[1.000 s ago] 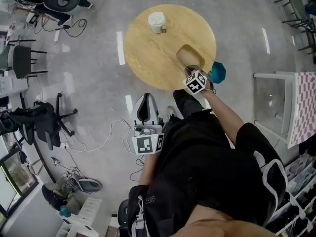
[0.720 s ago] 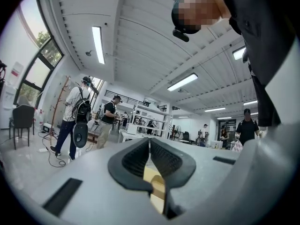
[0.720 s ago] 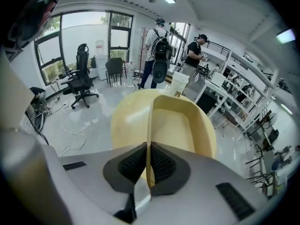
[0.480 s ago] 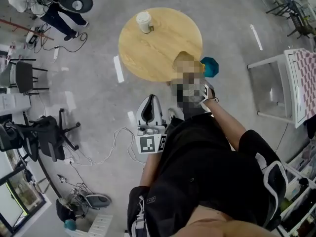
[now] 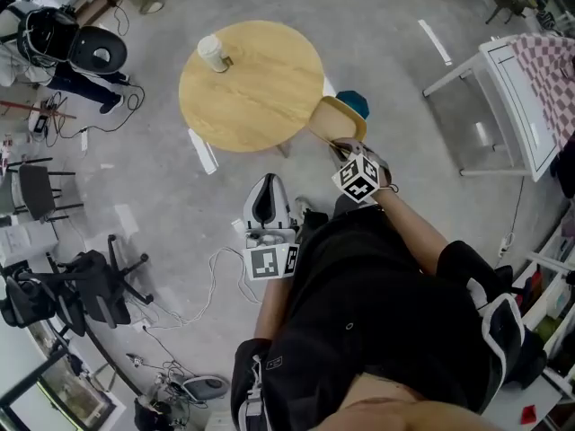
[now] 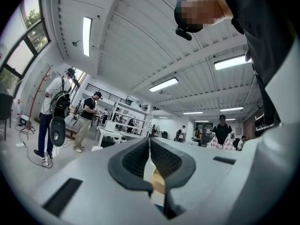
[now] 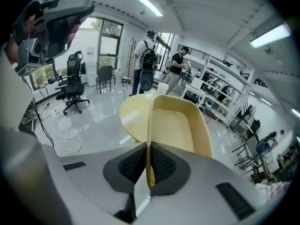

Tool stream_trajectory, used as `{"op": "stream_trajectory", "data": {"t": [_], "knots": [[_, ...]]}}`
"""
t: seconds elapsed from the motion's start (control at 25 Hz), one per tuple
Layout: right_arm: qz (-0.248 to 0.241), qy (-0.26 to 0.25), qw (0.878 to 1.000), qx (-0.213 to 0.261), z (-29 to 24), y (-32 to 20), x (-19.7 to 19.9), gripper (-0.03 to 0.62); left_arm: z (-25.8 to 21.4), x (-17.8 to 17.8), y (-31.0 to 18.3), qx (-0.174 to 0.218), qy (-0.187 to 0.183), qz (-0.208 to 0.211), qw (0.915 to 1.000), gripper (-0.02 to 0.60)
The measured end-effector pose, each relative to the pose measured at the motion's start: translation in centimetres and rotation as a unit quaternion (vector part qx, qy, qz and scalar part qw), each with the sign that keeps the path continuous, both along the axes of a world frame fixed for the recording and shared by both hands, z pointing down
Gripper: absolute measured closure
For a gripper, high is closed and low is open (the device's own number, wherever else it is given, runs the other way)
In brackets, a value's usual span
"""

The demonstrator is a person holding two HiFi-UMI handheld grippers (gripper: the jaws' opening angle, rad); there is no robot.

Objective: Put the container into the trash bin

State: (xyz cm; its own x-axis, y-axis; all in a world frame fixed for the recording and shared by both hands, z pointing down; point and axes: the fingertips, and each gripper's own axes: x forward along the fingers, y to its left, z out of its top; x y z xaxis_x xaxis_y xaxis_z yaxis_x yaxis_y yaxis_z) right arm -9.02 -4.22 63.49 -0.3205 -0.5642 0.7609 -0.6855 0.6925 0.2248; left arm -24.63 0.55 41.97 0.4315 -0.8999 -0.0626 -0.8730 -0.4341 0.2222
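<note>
Right hand-held gripper (image 7: pixel 149 165) is clamped shut on 1 side wall of the tan container (image 7: pixel 174 123). It's an edge pinch, so the open tray hangs out ahead of the jaws, free to tip and drop. The container is off the bench (image 5: pixel 252 88), in the air just past its rim, overlapping what's probably the teal trash bin (image 5: pixel 357 103) on the floor; the bin is mostly hidden, so alignment is unclear. Left hand-held gripper (image 6: pixel 150 156) has its jaws together on nothing, parked low at the person's side, likely to stay clear. 1 cup (image 5: pixel 212 52) sits on the bench.
</note>
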Motion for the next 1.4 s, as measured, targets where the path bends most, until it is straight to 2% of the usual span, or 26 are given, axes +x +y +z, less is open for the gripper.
{"op": "stream_trajectory", "data": {"t": [0.24, 0.84, 1.12, 1.4], "knots": [[0.032, -0.006, 0.999, -0.001, 0.0, 3.5, 6.1, 0.562, -0.1, 6.4, 0.8, 0.005, -0.012, 0.045, 0.9989, 0.563], [0.085, -0.011, 0.996, -0.025, 2.0, 13.0, 22.8, 0.562, -0.1, 24.2, 5.3, -0.010, -0.013, 0.103, 0.9946, 0.563], [0.122, -0.021, 0.991, -0.043, 3.7, 12.9, 26.7, 0.562, 0.4, 28.4, 3.9, -0.017, -0.026, 0.132, 0.9907, 0.563], [0.142, -0.020, 0.988, -0.055, 5.2, 7.9, 28.0, 0.562, 1.4, 30.9, -3.2, -0.018, -0.022, 0.164, 0.9860, 0.563]]}}
